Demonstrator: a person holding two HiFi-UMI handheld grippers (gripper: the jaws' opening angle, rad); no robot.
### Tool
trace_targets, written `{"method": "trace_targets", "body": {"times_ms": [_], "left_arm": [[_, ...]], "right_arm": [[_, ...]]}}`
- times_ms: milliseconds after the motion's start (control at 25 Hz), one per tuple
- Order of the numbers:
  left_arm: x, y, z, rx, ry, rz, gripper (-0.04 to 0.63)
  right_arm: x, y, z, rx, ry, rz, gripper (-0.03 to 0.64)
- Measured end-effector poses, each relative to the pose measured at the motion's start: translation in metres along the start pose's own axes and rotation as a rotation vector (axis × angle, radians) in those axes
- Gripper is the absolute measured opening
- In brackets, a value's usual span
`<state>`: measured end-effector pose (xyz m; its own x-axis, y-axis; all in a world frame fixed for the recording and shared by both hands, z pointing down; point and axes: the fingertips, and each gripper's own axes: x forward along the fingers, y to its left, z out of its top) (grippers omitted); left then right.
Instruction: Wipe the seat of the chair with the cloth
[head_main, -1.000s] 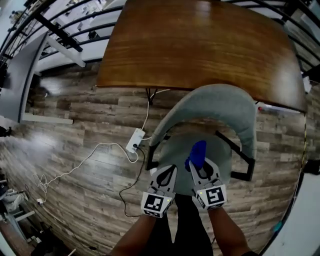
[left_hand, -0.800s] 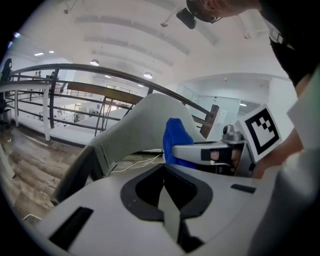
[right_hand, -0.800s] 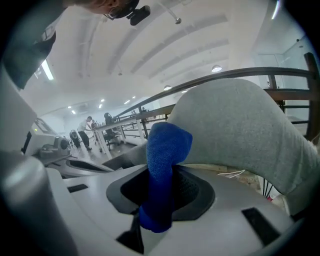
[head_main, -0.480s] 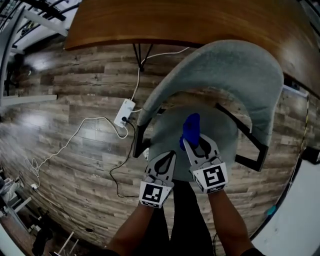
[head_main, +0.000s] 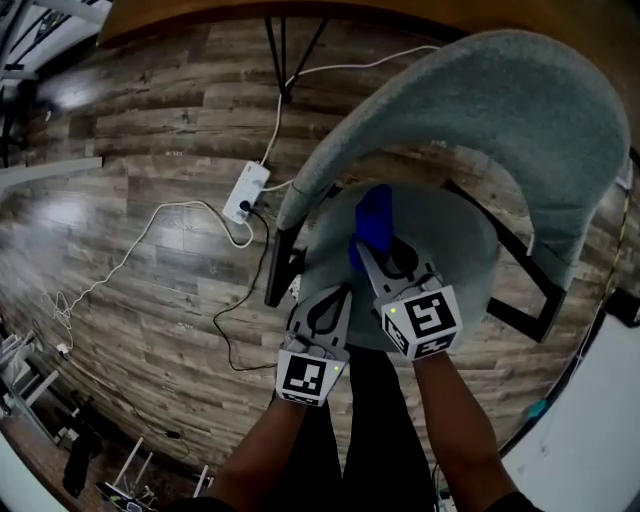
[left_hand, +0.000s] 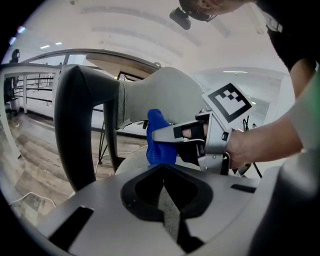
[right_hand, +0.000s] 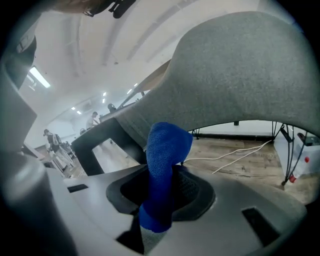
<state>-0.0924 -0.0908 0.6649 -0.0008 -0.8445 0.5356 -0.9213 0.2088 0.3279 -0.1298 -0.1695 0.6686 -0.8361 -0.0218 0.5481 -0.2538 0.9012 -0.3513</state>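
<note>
The chair has a round grey seat (head_main: 455, 250) and a curved grey backrest (head_main: 520, 110). A blue cloth (head_main: 373, 220) sticks up out of my right gripper (head_main: 378, 258), which is shut on it and held over the seat's left half. In the right gripper view the cloth (right_hand: 164, 165) stands between the jaws under the backrest (right_hand: 240, 75). My left gripper (head_main: 326, 305) hangs at the seat's near left edge, shut and empty. The left gripper view shows the cloth (left_hand: 159, 142) just ahead, pinched by the right gripper (left_hand: 175, 133).
Black armrest frames (head_main: 278, 262) (head_main: 520, 300) flank the seat. A white power strip (head_main: 246, 193) and loose cables (head_main: 170, 215) lie on the wood floor to the left. A wooden table's edge (head_main: 200, 15) runs along the top.
The view has tipped downward, so the table has slid almost out of frame. My right gripper has carried the cloth slightly forward over the seat. The left gripper has stayed put.
</note>
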Motion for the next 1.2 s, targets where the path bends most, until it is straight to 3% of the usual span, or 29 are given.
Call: {"method": "trace_targets", "body": {"times_ms": [760,1200], "left_arm": [[0.003,0.021,-0.027,0.016,0.064,0.016,0.008],[0.02,0.013,-0.024,0.016,0.077,0.017,0.008]], "right_arm": [[0.065,-0.003,-0.05,0.181,0.153,0.055,0.11],[0.062,-0.021,-0.055,0.188,0.183,0.021,0.109]]}}
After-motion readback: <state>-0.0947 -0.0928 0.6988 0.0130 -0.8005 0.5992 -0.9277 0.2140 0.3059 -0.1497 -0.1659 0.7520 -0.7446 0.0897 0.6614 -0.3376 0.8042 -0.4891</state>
